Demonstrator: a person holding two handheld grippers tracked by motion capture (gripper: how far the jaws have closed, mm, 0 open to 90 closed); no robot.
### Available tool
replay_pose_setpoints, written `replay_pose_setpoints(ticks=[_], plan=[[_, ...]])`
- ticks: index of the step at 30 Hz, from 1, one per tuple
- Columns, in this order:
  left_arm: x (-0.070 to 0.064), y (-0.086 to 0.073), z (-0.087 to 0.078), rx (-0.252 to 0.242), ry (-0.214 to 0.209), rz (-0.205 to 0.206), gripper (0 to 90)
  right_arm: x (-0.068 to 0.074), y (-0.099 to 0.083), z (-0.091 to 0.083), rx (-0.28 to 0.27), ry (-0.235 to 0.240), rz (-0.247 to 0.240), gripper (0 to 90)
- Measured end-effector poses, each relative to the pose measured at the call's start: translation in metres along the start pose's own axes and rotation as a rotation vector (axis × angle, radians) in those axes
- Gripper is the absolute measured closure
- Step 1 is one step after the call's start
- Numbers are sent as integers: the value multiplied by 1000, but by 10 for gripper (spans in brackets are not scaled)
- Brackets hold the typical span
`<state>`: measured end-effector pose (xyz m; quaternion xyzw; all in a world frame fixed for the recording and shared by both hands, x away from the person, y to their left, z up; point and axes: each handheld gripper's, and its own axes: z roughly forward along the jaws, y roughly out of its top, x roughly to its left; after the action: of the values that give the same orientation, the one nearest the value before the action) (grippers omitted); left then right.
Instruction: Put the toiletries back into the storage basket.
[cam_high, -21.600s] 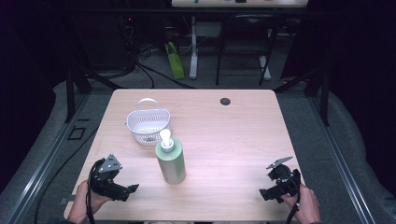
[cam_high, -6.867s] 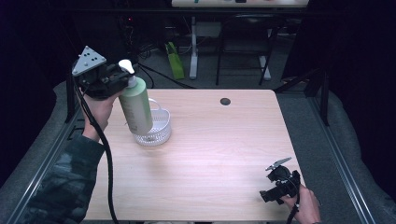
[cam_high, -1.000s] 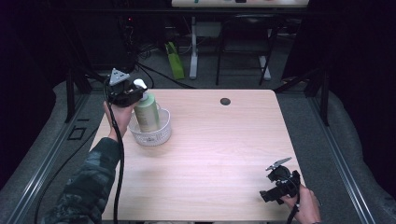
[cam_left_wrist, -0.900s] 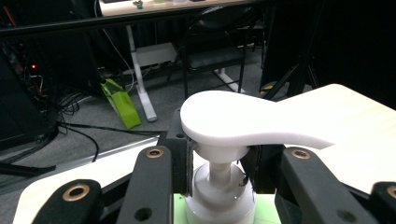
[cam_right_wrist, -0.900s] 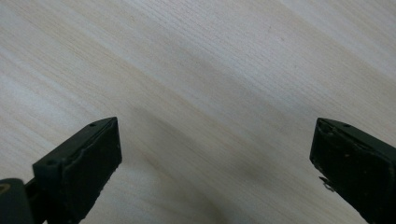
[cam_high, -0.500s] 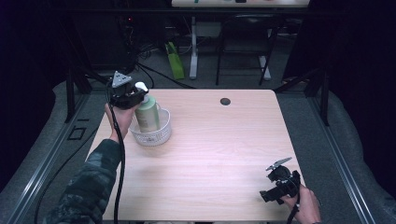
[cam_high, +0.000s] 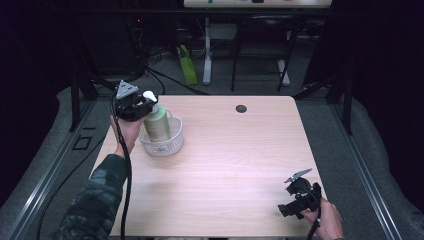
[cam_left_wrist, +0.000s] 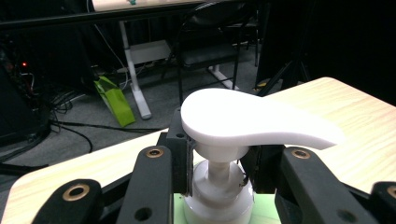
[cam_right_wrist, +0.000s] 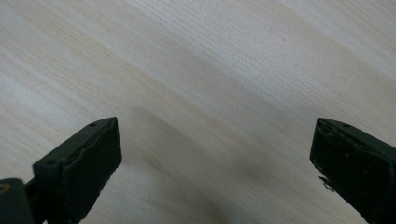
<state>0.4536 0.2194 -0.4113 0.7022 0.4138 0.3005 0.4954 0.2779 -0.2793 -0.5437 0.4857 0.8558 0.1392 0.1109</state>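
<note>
Our sleeve (cam_high: 92, 200): dark camouflage.
Our grippers: black, brass screws (cam_left_wrist: 154, 152), grey triangular plate (cam_high: 126, 89), black cable (cam_high: 127, 185).

Dark room (cables on grey floor (cam_high: 60, 165)), wooden table (cam_high: 225, 165)

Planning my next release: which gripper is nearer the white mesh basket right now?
Left. The left gripper is right above the basket, jaws clamped at the neck of the green pump bottle standing in it. The right gripper rests open at the table's near right corner.
</note>
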Motion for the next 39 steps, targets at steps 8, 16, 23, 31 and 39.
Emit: replay_pose_setpoints(ticks=[8,16,23,31,39], plan=[[2,0,-5,23,-18,-7,668,0,0,1,-1,-8,-12,17],[1,1,-5,32,-12,0,664,0,0,0,0,0,2,17],[3,2,-6,48,-22,-3,645,0,0,-1,-5,-5,4,17],[3,3,-6,58,-31,-1,640,-1,0,0,-5,-10,-1,17],[4,3,-9,76,-51,-10,327,-1,0,0,-5,-10,-3,17]])
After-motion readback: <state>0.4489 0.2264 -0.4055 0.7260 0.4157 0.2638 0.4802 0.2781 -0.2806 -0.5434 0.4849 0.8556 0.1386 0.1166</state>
